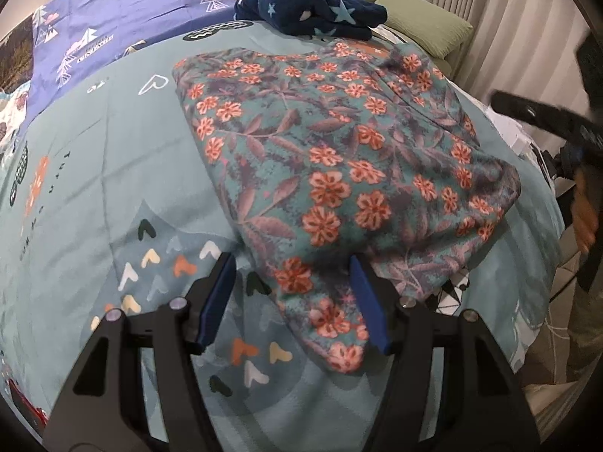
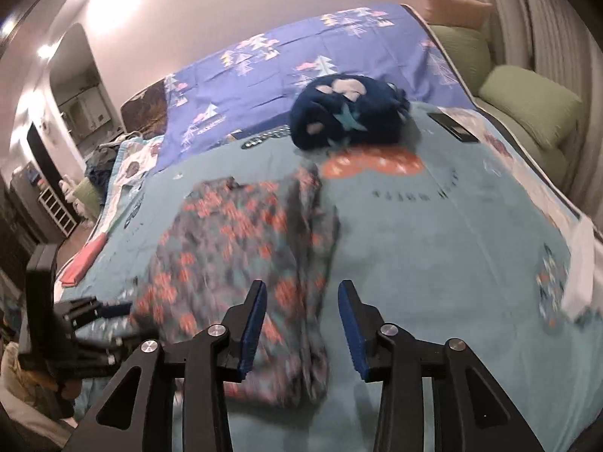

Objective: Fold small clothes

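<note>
One wide bed fills both views, spread with a pale teal cover printed with small hearts and lettering, and a purple sheet patterned with white trees lies across its far part. Green cushions sit off the bed's right side beside pleated curtains.

On the teal cover lies the floral garment, a soft teal cloth printed with coral-pink flowers and dusky purple leaves. It is folded into a rough rectangle of several layers, with a narrow tongue of cloth reaching out from its near corner. Beyond it, near the purple sheet, sits a bundled navy garment with pale stars. A dark phone-like slab lies flat on the cover to the right of that bundle.

The left tongs stand open low over the cover, blue pads apart, with the tongue of floral cloth lying between them; the pads do not press on it. The right tongs stand partly open above the garment's near right edge, holding nothing; that view is blurred.
</note>
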`<act>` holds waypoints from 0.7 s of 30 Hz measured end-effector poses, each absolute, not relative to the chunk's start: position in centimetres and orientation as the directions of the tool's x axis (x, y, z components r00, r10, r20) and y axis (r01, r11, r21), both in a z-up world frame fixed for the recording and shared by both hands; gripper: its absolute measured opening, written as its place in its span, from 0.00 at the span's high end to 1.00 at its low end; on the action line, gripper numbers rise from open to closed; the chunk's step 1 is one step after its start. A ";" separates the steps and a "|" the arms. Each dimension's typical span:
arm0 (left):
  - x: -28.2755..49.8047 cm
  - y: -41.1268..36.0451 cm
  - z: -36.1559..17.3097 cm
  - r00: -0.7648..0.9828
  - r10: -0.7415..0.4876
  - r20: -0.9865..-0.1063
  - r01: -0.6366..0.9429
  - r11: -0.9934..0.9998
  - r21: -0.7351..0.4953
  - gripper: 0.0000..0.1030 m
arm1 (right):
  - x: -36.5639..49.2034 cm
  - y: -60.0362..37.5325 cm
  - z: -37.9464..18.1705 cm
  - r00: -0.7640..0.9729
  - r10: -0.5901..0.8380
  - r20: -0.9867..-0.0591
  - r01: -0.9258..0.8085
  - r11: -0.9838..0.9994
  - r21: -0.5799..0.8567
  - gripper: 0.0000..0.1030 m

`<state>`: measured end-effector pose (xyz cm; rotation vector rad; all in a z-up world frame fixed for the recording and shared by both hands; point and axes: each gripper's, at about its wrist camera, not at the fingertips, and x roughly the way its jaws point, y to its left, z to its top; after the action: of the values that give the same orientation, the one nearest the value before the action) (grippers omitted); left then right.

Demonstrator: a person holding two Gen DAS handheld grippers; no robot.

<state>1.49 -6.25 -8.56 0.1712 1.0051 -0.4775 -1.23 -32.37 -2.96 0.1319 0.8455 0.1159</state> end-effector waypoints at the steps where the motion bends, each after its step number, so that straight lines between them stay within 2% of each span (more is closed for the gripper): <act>1: 1.5 -6.1 -8.6 0.443 -0.310 -0.841 0.458 0.885 -0.084 0.38 | -0.6 -32.2 -3.1 0.655 0.158 -0.739 -0.056 0.985 0.161 0.57; 4: 1.5 -5.8 -8.7 0.436 -0.329 -0.837 0.457 0.883 -0.108 0.37 | 2.6 -31.9 -4.2 0.625 0.185 -0.758 -0.062 0.980 0.189 0.56; 7: 1.7 -5.1 -9.1 0.425 -0.351 -0.835 0.460 0.878 -0.135 0.30 | 5.0 -32.3 -6.1 0.589 0.255 -0.767 -0.060 0.960 0.273 0.56; 8: 1.8 -4.5 -9.3 0.420 -0.366 -0.831 0.462 0.874 -0.151 0.27 | 5.8 -32.5 -7.1 0.576 0.251 -0.778 -0.055 0.961 0.269 0.56; 10: 1.8 -3.3 -9.5 0.411 -0.399 -0.820 0.457 0.868 -0.193 0.27 | 6.7 -33.5 -9.0 0.538 0.187 -0.822 0.001 0.975 0.222 0.56; 12: 1.9 -1.8 -9.2 0.405 -0.433 -0.806 0.441 0.864 -0.243 0.27 | 6.7 -35.4 -10.2 0.530 0.270 -0.804 0.027 0.942 0.334 0.57; 14: 2.4 -0.4 -8.5 0.404 -0.458 -0.792 0.415 0.863 -0.288 0.27 | 6.4 -36.5 -9.6 0.540 0.290 -0.790 0.041 0.928 0.369 0.57; 16: 3.3 0.6 -7.4 0.440 -0.475 -0.762 0.383 0.867 -0.320 0.27 | 6.5 -36.8 -8.1 0.578 0.238 -0.781 0.049 0.945 0.324 0.56; 21: 6.0 0.4 -5.9 0.530 -0.451 -0.718 0.361 0.886 -0.290 0.27 | 8.8 -35.6 -5.6 0.609 0.271 -0.746 -0.019 0.945 0.328 0.56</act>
<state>6.03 0.40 -5.91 -0.1106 0.8880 -0.4861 8.79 -35.59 -5.56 0.3013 0.9043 0.1707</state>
